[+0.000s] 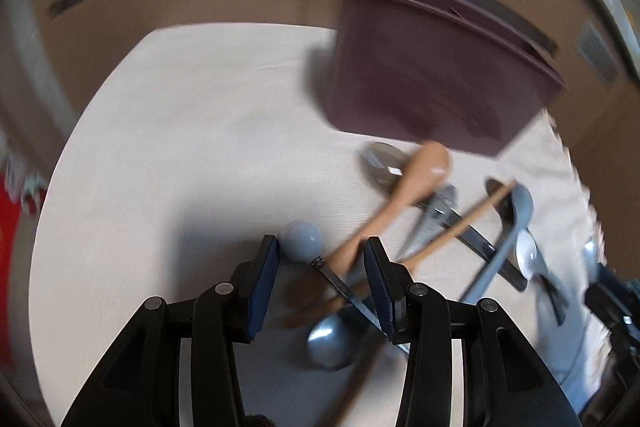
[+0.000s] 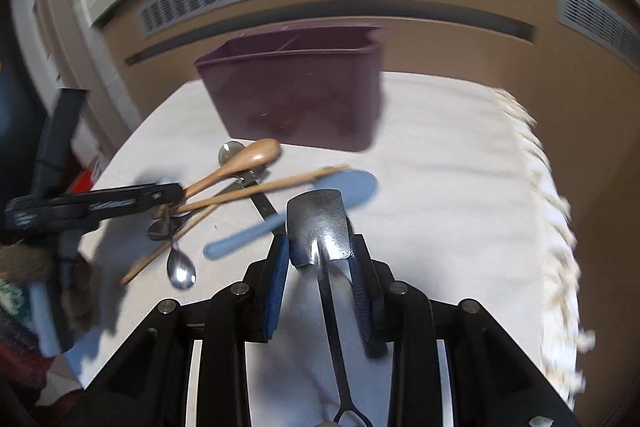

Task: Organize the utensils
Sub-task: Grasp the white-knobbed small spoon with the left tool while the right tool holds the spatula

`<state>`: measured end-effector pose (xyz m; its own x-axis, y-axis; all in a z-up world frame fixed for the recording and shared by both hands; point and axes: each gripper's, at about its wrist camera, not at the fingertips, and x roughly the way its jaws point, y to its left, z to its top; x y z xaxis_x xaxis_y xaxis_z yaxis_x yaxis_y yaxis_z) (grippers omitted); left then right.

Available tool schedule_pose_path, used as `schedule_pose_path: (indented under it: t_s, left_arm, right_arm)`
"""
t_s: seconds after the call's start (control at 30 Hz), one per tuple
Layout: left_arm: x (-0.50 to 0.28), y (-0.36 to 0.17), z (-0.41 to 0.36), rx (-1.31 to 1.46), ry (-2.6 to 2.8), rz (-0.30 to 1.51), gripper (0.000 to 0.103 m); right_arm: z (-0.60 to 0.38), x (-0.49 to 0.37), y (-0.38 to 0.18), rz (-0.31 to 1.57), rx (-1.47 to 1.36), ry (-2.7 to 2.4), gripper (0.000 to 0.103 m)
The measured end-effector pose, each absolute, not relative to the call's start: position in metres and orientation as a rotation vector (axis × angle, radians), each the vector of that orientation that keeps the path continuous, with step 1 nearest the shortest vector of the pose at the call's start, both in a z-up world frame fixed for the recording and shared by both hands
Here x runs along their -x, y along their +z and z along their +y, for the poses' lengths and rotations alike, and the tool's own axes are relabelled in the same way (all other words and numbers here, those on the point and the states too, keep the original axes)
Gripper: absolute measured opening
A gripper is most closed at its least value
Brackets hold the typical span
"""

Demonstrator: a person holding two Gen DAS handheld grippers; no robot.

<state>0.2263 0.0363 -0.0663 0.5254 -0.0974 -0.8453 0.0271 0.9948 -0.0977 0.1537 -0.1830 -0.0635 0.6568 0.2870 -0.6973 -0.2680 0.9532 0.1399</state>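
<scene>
Big bare patch of white cloth (image 1: 160, 155) fills the left & middle of the left wrist view: lots of room there. The purple bin (image 1: 432, 67) blocks the upper right. Below it a messy pile: wooden spoon (image 1: 404, 187), chopstick (image 1: 460, 223), blue spoon (image 1: 516, 211), all crossed over each other, so it's tight there. A grey ball-end thing (image 1: 301, 241) sits just beside the left tongs (image 1: 322, 255), w/ a metal handle crossing the gap.

In the right wrist view, the right side of the cloth is open up to the fringe (image 2: 552, 227). The pile & the other tongs (image 2: 160, 193) crowd the left. The bin stands at the top middle.
</scene>
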Motion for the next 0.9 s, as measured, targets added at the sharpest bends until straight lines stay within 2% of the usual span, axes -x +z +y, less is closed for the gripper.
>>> schedule_pose_path:
  t_s: [0.17,0.47,0.63,0.9]
  left_arm:
    - [-0.213,-0.065,0.011,-0.106,-0.089,0.987,0.044]
    - [-0.172,-0.064,0.041,-0.182,-0.075,1.011,0.045]
    - [-0.168,-0.062,0.069,-0.129,-0.014,0.990,0.045]
    - [-0.152,-0.041,0.119,0.196,0.036,0.921,0.046]
  right_arm:
    - [-0.213,-0.132,-0.065,0.777,-0.068,0.276,0.028]
    - [-0.209,-0.126,-0.061,0.771,-0.087,0.291,0.028]
    - [-0.199,-0.125,-0.058,0.765,-0.070,0.317,0.028]
    - [-0.192,-0.130,-0.066,0.797,-0.056,0.374,0.028]
